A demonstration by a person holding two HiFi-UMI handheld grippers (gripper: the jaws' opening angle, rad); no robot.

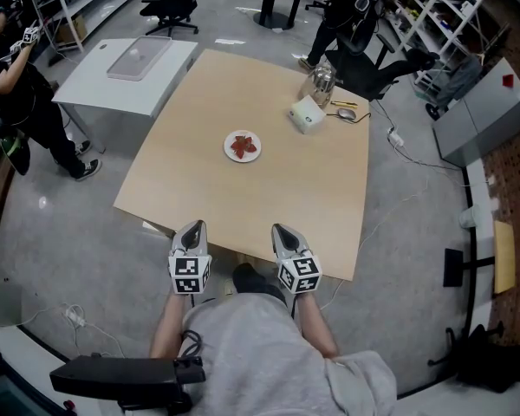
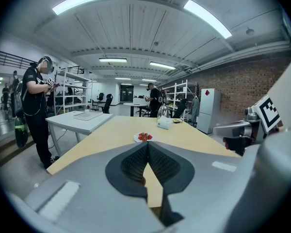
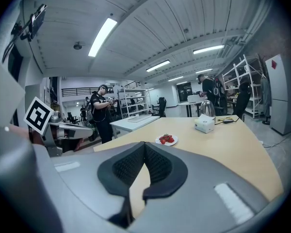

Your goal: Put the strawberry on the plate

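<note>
Left tool point(image 1: 193, 226) and right tool point(image 1: 282, 230), closed, face strawberry point(image 1: 243, 146) ahead on plate point(image 1: 228, 149)

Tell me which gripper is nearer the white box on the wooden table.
Right. The right gripper is at the near edge of the table, nearly in line with the white box; the left gripper is at the same edge, farther to the left.

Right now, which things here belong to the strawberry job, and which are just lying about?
Job: strawberries, plate, left hand-held gripper, right hand-held gripper, both shut and empty.
Lying about: tissue box, glass jug, white side table.
</note>
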